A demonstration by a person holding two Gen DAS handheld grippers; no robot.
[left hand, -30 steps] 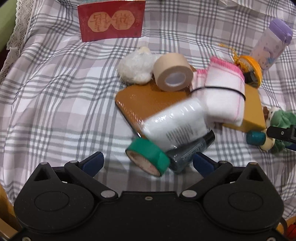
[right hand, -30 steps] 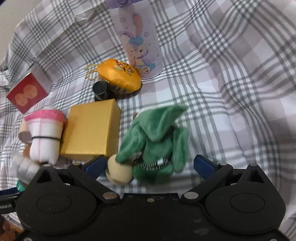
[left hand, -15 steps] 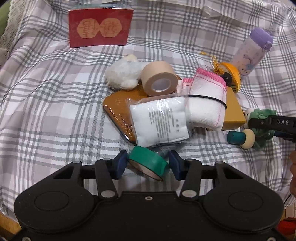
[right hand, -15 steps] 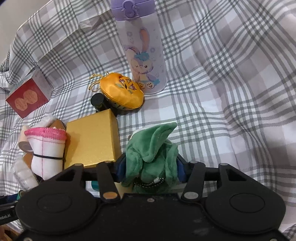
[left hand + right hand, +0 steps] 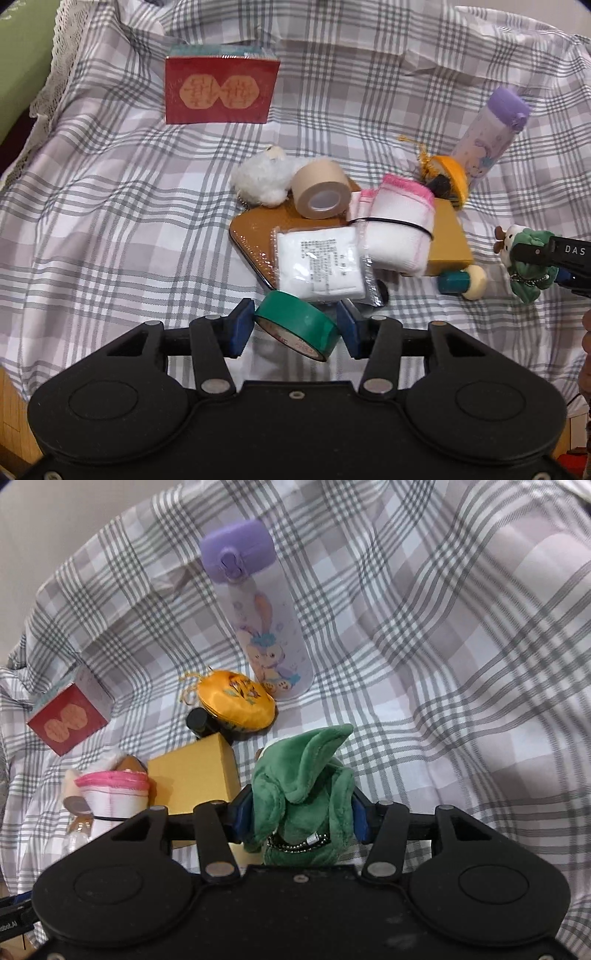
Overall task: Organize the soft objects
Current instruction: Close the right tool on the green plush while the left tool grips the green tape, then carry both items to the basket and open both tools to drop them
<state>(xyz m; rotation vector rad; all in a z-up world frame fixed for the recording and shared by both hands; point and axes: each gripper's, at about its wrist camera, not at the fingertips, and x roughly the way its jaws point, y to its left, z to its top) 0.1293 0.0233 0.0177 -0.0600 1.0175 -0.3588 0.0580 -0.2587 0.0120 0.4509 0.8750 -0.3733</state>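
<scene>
Since a second ago both grippers have closed from wide open and come up off the cloth, each with a catch. Left gripper (image 5: 295,328) now pinches the green tape (image 5: 297,328) between its blue pads, roll tilted, clear of the plaid cloth (image 5: 122,229). Right gripper (image 5: 301,814) clamps the green plush (image 5: 303,782), its ear flopping forward over the jaws, bead chain hanging at the bottom.

Left wrist view, left to right: red box (image 5: 221,90) stands upright at the far side, well apart from the pile. White plush (image 5: 260,179) lies touching the tan tape (image 5: 320,191), which rests on the far edge of the brown pad (image 5: 255,230). A bagged white cloth (image 5: 319,264) lies on the pad's near part. A rolled towel (image 5: 400,230) with pink trim and a black band leans on the gold box (image 5: 448,243). A teal and cream peg (image 5: 461,282) lies just in front of that box. The orange pouch (image 5: 448,173) sits behind the box, beside the lilac bottle (image 5: 487,146), which is upright. Far right, the green plush hangs in the other gripper, lifted off the cloth.

Right wrist view: red box far left, towel and gold box near left, pouch and bottle straight ahead beyond the plush.
</scene>
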